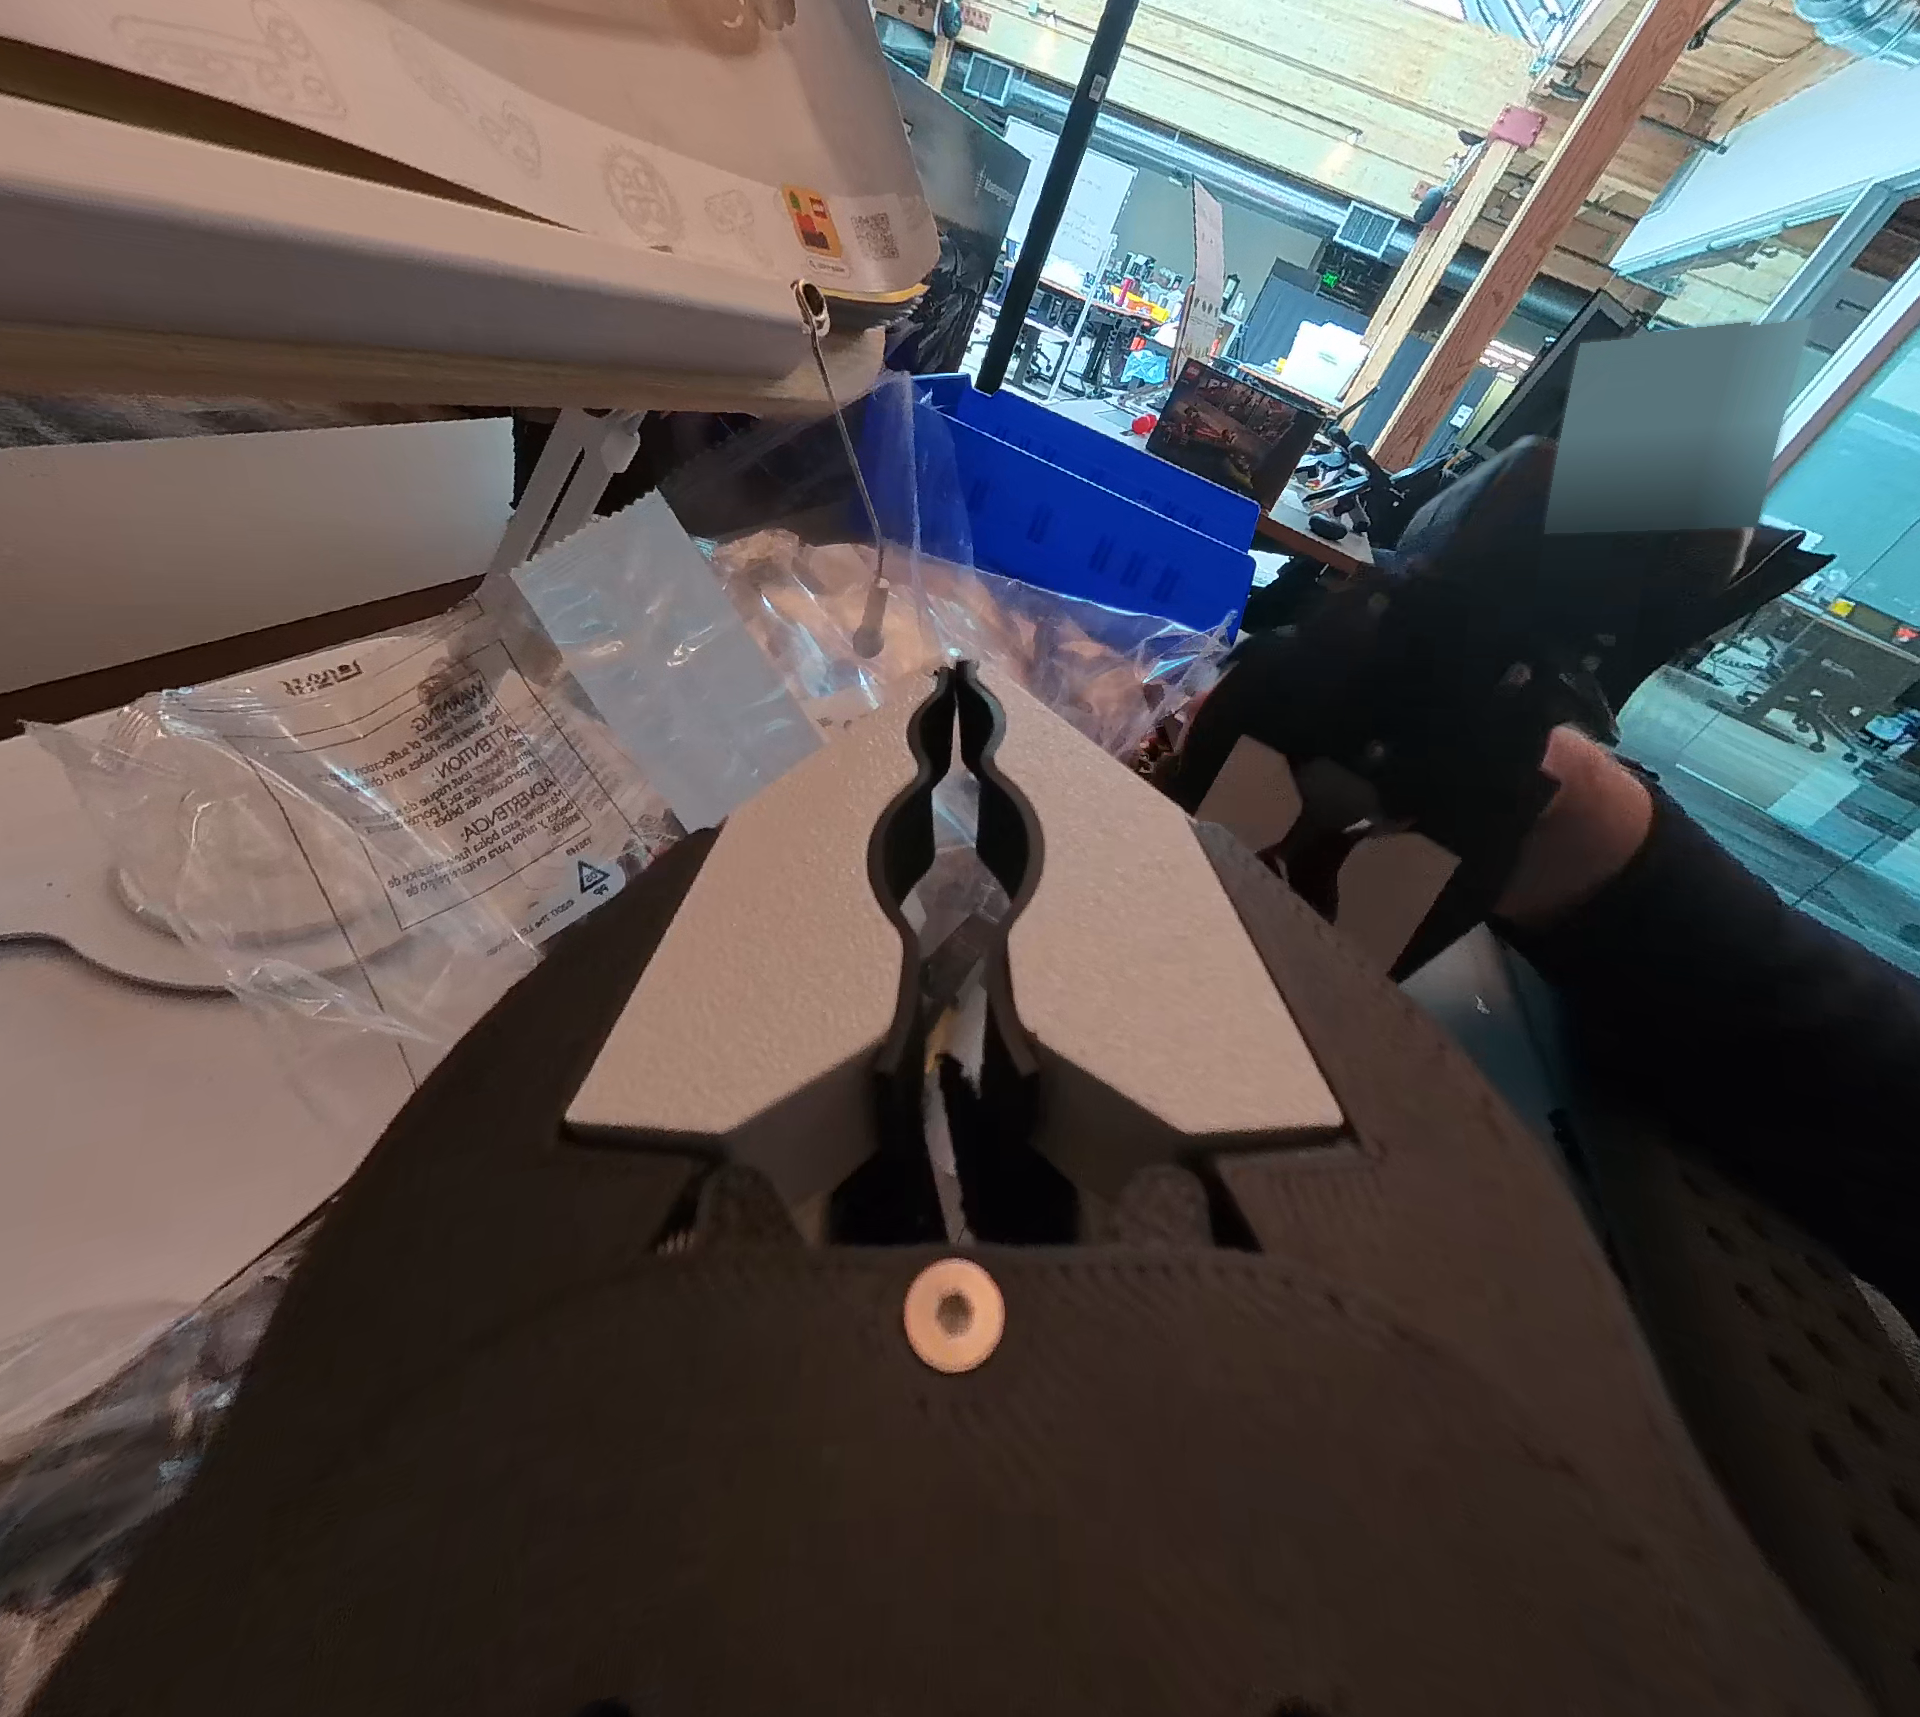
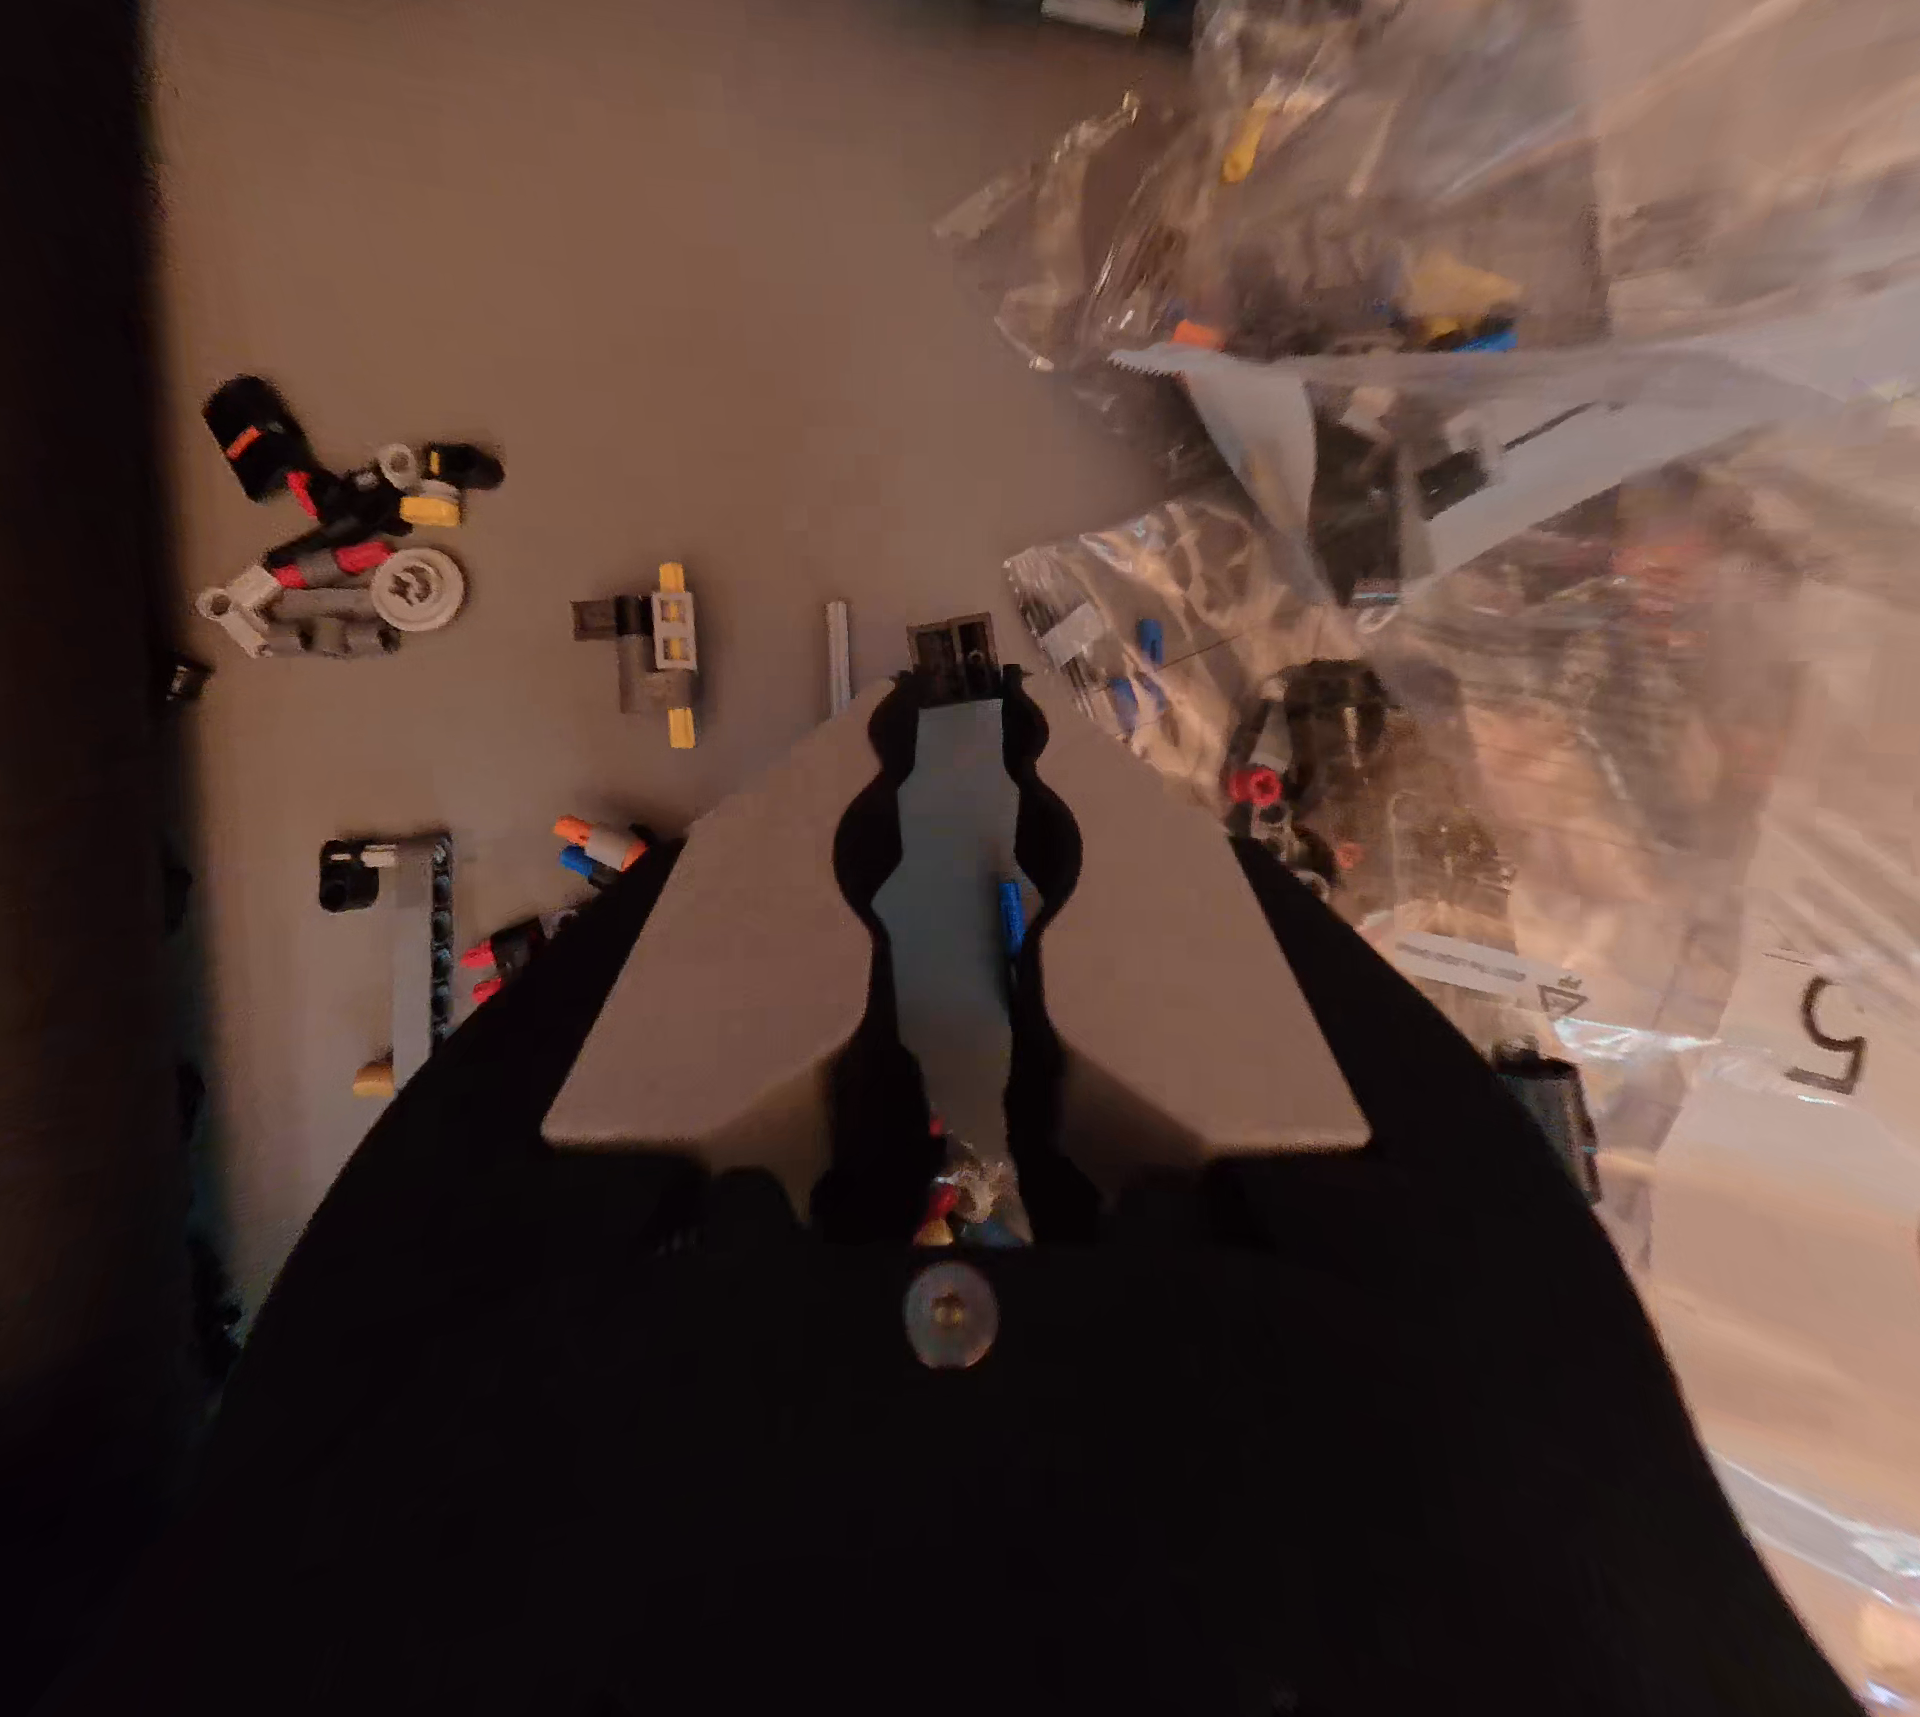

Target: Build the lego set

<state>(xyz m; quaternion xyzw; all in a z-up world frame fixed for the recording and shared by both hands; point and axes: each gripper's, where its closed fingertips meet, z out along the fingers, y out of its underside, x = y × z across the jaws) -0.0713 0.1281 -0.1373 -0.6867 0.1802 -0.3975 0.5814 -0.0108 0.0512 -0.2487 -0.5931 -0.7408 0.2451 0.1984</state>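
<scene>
Lego pieces (image 2: 332, 545) lay loose along the worktop's (image 2: 623, 265) left edge as the right claw (image 2: 956, 680) pinched a small dark piece; the left claw (image 1: 958, 680), nearly closed, gripped a clear parts bag (image 1: 935, 524), apparently to open it.

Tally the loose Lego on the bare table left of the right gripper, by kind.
Built sub-assemblies: 3
Grey axle: 1
Small pin clusters: 2
Total: 6
</scene>
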